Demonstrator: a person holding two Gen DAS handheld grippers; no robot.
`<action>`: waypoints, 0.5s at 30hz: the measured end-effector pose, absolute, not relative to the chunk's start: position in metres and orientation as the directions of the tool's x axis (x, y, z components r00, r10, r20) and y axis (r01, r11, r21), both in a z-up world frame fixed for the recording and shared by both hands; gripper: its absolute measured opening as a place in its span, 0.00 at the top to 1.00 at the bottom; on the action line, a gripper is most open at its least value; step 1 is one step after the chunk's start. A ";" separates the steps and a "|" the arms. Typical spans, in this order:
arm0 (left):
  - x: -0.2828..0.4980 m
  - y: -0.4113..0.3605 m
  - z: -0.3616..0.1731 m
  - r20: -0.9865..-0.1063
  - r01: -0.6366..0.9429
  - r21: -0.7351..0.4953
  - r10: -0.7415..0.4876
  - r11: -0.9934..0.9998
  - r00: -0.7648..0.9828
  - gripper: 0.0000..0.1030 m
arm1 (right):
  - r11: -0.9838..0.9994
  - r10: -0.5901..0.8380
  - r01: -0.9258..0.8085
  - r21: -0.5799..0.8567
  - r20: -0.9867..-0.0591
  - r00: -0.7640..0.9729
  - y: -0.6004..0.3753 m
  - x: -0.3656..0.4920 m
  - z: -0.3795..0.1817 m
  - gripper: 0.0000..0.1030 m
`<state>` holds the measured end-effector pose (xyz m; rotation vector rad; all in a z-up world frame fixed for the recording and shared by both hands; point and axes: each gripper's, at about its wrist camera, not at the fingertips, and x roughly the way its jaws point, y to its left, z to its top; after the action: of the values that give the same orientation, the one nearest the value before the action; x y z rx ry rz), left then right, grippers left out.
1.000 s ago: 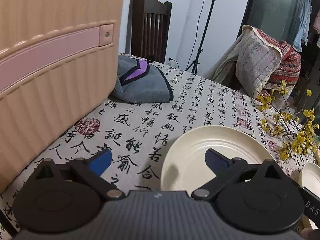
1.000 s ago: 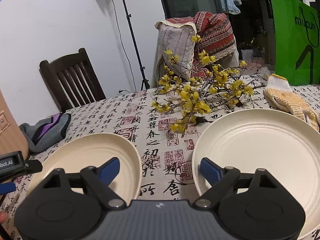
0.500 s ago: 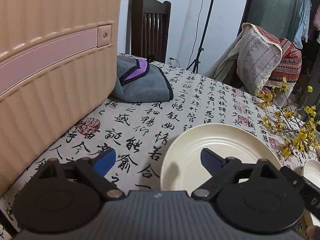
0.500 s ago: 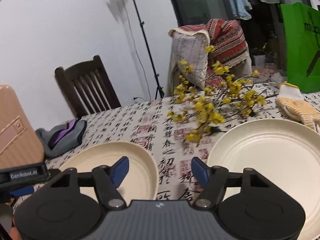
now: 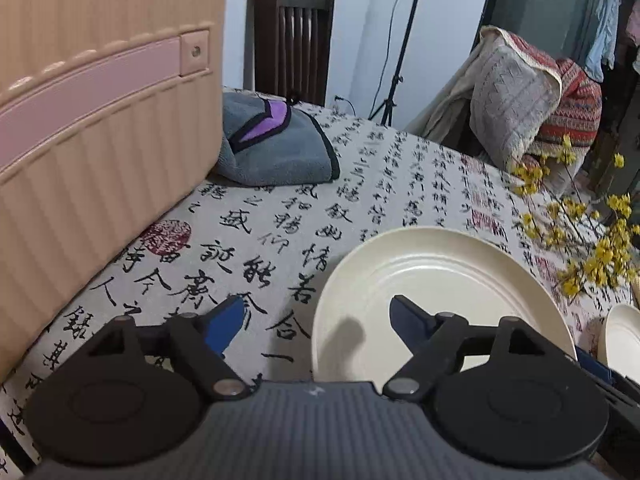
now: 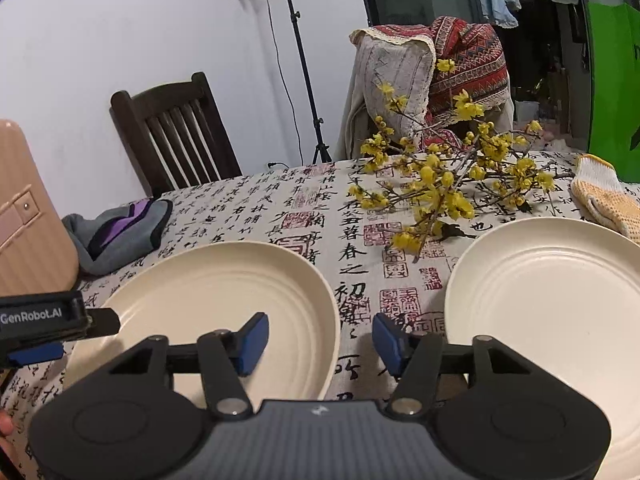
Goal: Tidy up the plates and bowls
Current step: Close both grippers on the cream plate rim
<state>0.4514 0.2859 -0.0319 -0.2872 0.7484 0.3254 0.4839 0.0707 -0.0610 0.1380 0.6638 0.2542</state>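
Note:
Two cream plates lie on the calligraphy-print tablecloth (image 6: 304, 204). The left plate (image 5: 440, 288) (image 6: 216, 300) sits between both grippers. My left gripper (image 5: 318, 320) straddles this plate's left rim, one blue pad over the cloth and the other over the plate; its jaws are closing and the pads touch nothing. My right gripper (image 6: 320, 340) straddles the same plate's right rim, its jaws closing too, with the pads clear of the rim. The right plate (image 6: 552, 320) (image 5: 624, 340) lies apart. The left gripper (image 6: 40, 320) shows at the right wrist view's left edge.
A tall peach ribbed case (image 5: 100, 120) stands at the left. A grey and purple cloth (image 5: 276, 148) lies behind the left plate. Yellow flower branches (image 6: 440, 184) and a knitted glove (image 6: 604, 200) lie beyond the plates. A dark wooden chair (image 6: 172, 132) and a green bag (image 6: 612, 80) stand past the table.
Both grippers' jaws have narrowed. The right gripper shifted left, from the gap between the plates to over the left plate's right rim. The left gripper stayed put.

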 end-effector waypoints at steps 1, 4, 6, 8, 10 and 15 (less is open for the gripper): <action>0.452 0.285 -0.033 -0.705 -0.388 -0.136 0.186 0.912 0.684 0.20 | 0.961 0.272 -0.189 0.200 -0.592 0.759 0.072 0.484 -0.061 0.46; 0.453 0.286 -0.034 -0.709 -0.385 -0.140 0.179 0.912 0.682 0.20 | 0.964 0.265 -0.188 0.190 -0.596 0.758 0.073 0.485 -0.062 0.47; 0.453 0.285 -0.034 -0.709 -0.376 -0.148 0.167 0.915 0.685 0.24 | 0.965 0.262 -0.191 0.181 -0.599 0.757 0.074 0.486 -0.062 0.48; 0.453 0.283 -0.035 -0.710 -0.369 -0.135 0.170 0.920 0.684 0.30 | 0.966 0.259 -0.196 0.169 -0.603 0.754 0.075 0.487 -0.062 0.48; 0.454 0.279 -0.035 -0.712 -0.359 -0.113 0.176 0.926 0.680 0.39 | 0.966 0.257 -0.204 0.157 -0.605 0.754 0.077 0.487 -0.063 0.51; 0.456 0.274 -0.039 -0.726 -0.323 -0.113 0.144 0.940 0.673 0.64 | 0.968 0.250 -0.210 0.137 -0.608 0.754 0.078 0.488 -0.063 0.60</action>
<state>0.4560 0.2740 -0.0387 -0.2412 0.7916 0.2658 0.4879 0.0783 -0.0627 0.0618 0.6720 0.2510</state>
